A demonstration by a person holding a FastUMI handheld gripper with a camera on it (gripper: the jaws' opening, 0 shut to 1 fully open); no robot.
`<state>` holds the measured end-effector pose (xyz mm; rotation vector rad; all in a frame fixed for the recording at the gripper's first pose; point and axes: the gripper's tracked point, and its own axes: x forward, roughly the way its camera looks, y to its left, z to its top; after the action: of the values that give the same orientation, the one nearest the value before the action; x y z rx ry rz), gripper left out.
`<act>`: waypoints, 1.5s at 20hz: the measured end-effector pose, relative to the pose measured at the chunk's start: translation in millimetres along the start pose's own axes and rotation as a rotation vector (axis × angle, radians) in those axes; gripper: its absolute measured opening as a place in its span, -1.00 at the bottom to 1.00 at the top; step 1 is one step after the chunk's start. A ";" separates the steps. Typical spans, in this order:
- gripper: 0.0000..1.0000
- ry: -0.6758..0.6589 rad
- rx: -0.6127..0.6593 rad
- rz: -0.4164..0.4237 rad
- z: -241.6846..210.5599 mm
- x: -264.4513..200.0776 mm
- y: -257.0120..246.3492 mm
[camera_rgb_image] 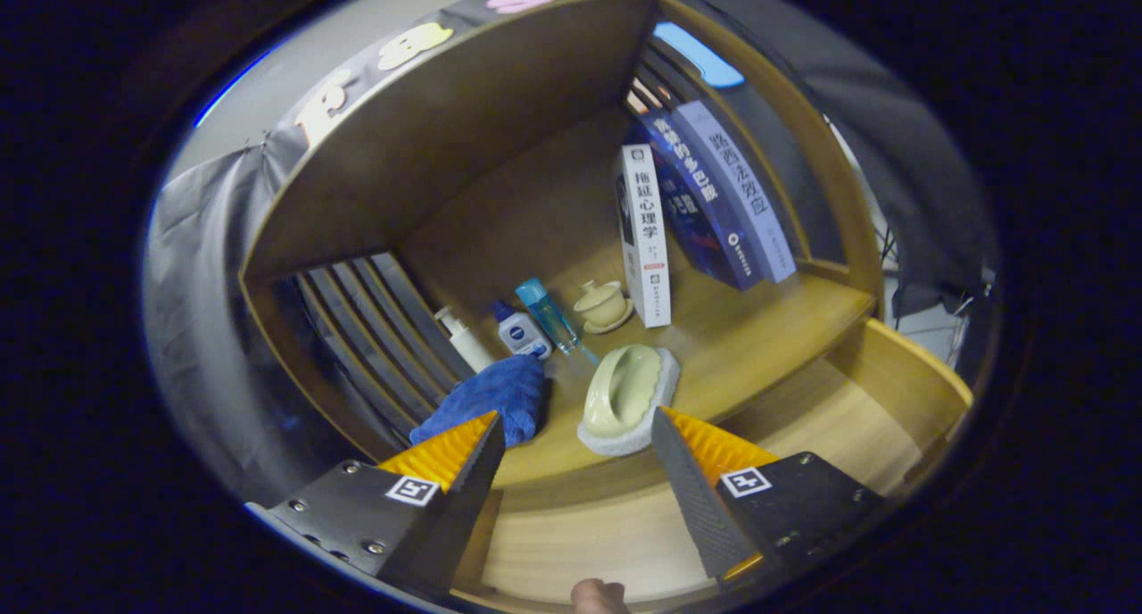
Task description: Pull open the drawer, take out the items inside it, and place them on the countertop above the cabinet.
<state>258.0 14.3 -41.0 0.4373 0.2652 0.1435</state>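
Note:
My gripper [575, 416] is open with nothing between its fingers, held over the pulled-out wooden drawer [919, 377], whose light inside shows bare. Just beyond the fingertips, on the countertop [758, 328], lie a crumpled blue cloth [500, 395] ahead of the left finger and a pale green dish on a white pad [624, 391] ahead of the right finger. Neither finger touches them.
Behind the cloth stand a white pump bottle [464, 337], a small white bottle with a blue cap [522, 328] and a clear blue bottle [549, 315]. A lidded cream cup [602, 306] and upright books [647, 239] stand further back. A person's fingertip [598, 596] shows below the fingers.

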 end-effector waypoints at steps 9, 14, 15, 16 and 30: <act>0.97 -0.169 -0.293 -0.105 -45.2 -126.6 12.7; 0.97 -0.187 -0.373 -0.104 -93.2 -164.4 6.2; 0.97 -0.200 -0.392 -0.108 -101.8 -167.7 0.2; 0.97 -0.207 -0.410 -0.115 -111.6 -169.6 -6.3; 0.98 -0.178 -0.522 -0.178 -152.3 -124.6 -84.1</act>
<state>102.5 -24.5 -182.8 -0.0934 0.0835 -0.0040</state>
